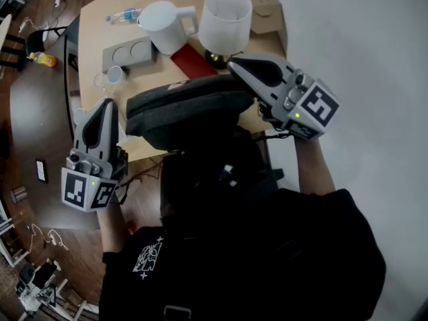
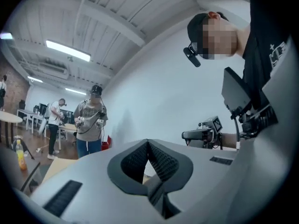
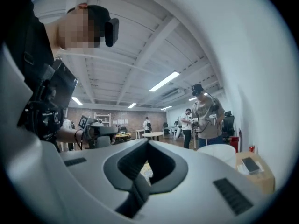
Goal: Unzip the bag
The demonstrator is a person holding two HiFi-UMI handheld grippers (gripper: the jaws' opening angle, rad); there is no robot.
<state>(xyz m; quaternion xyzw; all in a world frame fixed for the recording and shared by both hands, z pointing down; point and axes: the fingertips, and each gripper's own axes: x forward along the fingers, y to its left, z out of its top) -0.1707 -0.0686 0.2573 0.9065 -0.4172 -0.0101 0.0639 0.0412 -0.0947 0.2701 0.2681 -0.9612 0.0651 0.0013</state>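
Head view. Nearest the camera is the operator's black shirt [image 1: 267, 246], filling the near part of the frame. Beyond it a dark grey bag [image 1: 187, 109] lies on the near edge of the wooden counter [image 1: 100, 19] and overhangs it toward the operator. The left gripper [image 1: 108, 104] is held just left of the bag, over the counter's near left corner, apart from the bag and pointing away from the operator. The right gripper [image 1: 235, 63] is held at the bag's far right end; contact with the bag cannot be determined here. On the far side of the bag stand a white jug [image 1: 164, 25] and, to its right, a white bucket [image 1: 226, 19]. A grey tray [image 1: 130, 53] with two round hollows lies left of the jug, a plastic bottle [image 1: 124, 15] lies farther back, and a cardboard box [image 1: 267, 12] sits at the far right corner.

Left gripper view. The jaws of the left gripper [image 2: 148, 143] are together at the tips with nothing between them. They point out into the room. The right gripper [image 2: 201, 134] shows beyond, to the right. A person in a grey top [image 2: 91, 120] stands far off at left.

Right gripper view. The jaws of the right gripper [image 3: 147, 143] meet at the tips, clamped on nothing. The left gripper [image 3: 100, 132] shows to the left, the bucket [image 3: 217, 153] and box [image 3: 252, 171] to the right, and the person in a grey top [image 3: 205, 120] beyond.
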